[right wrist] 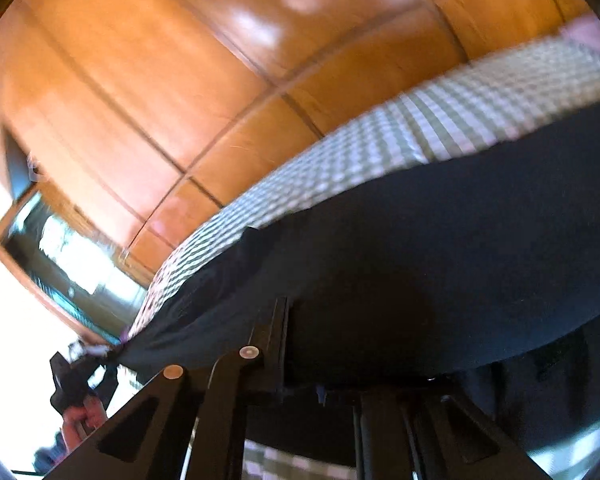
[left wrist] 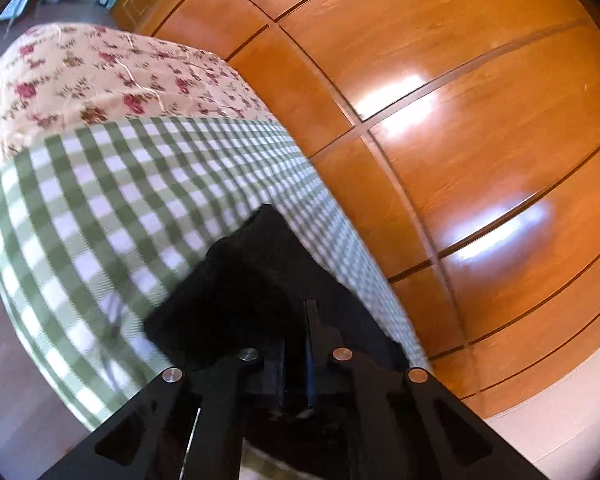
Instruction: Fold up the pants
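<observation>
The dark pants (left wrist: 236,280) lie on a green-and-white checked cloth (left wrist: 100,200). My left gripper (left wrist: 300,312) is shut on their near edge, with its fingers pressed together in the fabric. In the right wrist view the pants (right wrist: 420,260) hang raised and stretched in a broad dark sheet above the checked cloth (right wrist: 340,160). The fabric drapes over the tips of my right gripper (right wrist: 316,336), which is shut on it; only one finger (right wrist: 280,320) shows. At the far left of that view the left gripper (right wrist: 100,354), held by a hand (right wrist: 84,412), pinches a corner of the pants.
A glossy wooden wardrobe (left wrist: 460,120) runs close along the far side of the covered surface. A floral cloth (left wrist: 100,72) covers its far end. Bare floor (left wrist: 12,400) lies to the left. A framed reflective panel (right wrist: 60,264) sits at the left of the right wrist view.
</observation>
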Motion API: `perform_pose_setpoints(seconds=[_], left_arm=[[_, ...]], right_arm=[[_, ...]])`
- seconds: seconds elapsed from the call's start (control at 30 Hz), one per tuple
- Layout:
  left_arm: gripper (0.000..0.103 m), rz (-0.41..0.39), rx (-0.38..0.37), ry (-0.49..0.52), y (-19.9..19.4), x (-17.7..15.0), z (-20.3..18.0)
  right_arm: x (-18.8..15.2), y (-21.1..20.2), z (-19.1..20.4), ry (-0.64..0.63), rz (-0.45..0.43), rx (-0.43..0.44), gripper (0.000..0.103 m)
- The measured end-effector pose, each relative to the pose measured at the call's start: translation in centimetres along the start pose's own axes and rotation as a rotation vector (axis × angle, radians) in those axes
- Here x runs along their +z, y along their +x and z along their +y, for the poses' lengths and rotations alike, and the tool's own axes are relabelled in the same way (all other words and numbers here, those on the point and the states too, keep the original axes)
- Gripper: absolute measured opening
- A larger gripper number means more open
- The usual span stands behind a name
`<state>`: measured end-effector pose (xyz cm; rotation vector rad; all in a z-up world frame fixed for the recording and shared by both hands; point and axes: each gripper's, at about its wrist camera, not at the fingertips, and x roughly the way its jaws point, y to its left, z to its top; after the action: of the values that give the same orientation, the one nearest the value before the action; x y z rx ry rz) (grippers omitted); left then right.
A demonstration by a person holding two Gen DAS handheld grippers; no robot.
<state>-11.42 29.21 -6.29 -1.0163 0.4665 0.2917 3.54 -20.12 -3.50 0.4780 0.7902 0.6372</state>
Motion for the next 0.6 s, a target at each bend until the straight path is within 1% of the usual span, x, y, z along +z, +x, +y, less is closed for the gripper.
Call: perform_pose_setpoints(seconds=[0.1, 0.17, 0.23, 0.27, 0.37, 0.4, 0.47, 0.5, 0.53, 0.57, 0.6], left_arm=[[0.006, 0.045, 0.066, -0.005, 1.0, -0.5, 1.4], [0.007, 0.075, 0.111, -0.015, 2.0, -0.9, 2.4], [0.009, 0.095, 0.142, 0.008, 2.8, -1.3, 2.8], [0.009, 0.081, 0.147, 0.038, 2.7, -1.5, 2.5], [0.021, 0.057, 0.199, 0.136, 2.3, -1.8, 0.9], [0.022, 0.046, 0.219, 0.153, 2.1, -1.7, 0.3], [0.022, -0.007, 0.247, 0.151, 1.1, -1.5, -0.4], [0.022, -0.043, 0.259, 0.139, 0.5, -1.3, -0.8], [0.023, -0.084, 0.27, 0.129, -0.1, -1.1, -1.2], [0.024, -0.133, 0.282, 0.125, -0.9, -1.0, -1.6], [0.024, -0.161, 0.287, 0.126, -1.4, -0.9, -1.8]], right_arm=[[-1.2, 0.6, 0.2, -0.027, 0.042, -0.024, 0.011], [-2.2, 1.3, -0.8, -0.007, 0.074, -0.046, 0.011], [-3.4, 2.2, -1.9, 0.023, 0.108, -0.073, 0.011], [-3.7, 2.5, -2.3, 0.035, 0.116, -0.072, 0.011], [-3.6, 2.4, -2.6, 0.057, 0.108, -0.038, 0.011], [-3.5, 2.3, -2.6, 0.067, 0.116, -0.03, 0.012], [-3.3, 2.0, -3.1, 0.095, 0.111, -0.009, 0.016], [-2.8, 1.9, -3.4, 0.109, 0.097, -0.006, 0.019], [-2.5, 1.4, -3.8, 0.12, 0.077, -0.012, 0.023], [-2.1, 0.7, -4.3, 0.127, 0.057, -0.019, 0.026], [-1.6, -0.1, -4.7, 0.136, 0.027, -0.033, 0.031]])
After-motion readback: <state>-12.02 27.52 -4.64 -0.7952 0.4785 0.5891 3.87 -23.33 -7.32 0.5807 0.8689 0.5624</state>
